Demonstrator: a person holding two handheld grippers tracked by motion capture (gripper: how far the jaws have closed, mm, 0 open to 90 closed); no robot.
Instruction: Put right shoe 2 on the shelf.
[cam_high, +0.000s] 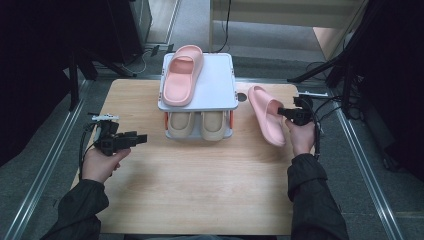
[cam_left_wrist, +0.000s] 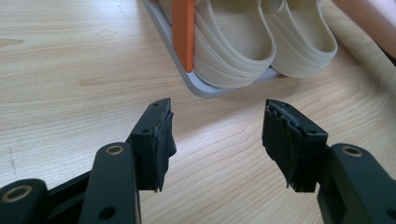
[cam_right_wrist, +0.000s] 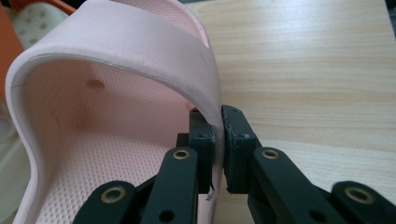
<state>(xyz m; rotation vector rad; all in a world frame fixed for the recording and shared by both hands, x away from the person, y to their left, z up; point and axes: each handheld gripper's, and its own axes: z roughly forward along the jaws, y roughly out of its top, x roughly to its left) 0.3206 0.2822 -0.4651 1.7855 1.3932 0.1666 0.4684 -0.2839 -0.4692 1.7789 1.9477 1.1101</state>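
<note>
Right gripper (cam_right_wrist: 218, 140) pinches the pink slipper (cam_high: 266, 117) by its strap beside the rack (cam_high: 220, 95); soft, light foam, good hold.

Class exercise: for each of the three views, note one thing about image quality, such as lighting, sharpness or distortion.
High view: the table is evenly lit, the room's corners fall black. Left gripper view: the left tongs and wood grain are sharp, and the beige slippers are clear too. Right gripper view: the pink slipper looms large and soft, and its strap is pinched in the right tongs.
</note>
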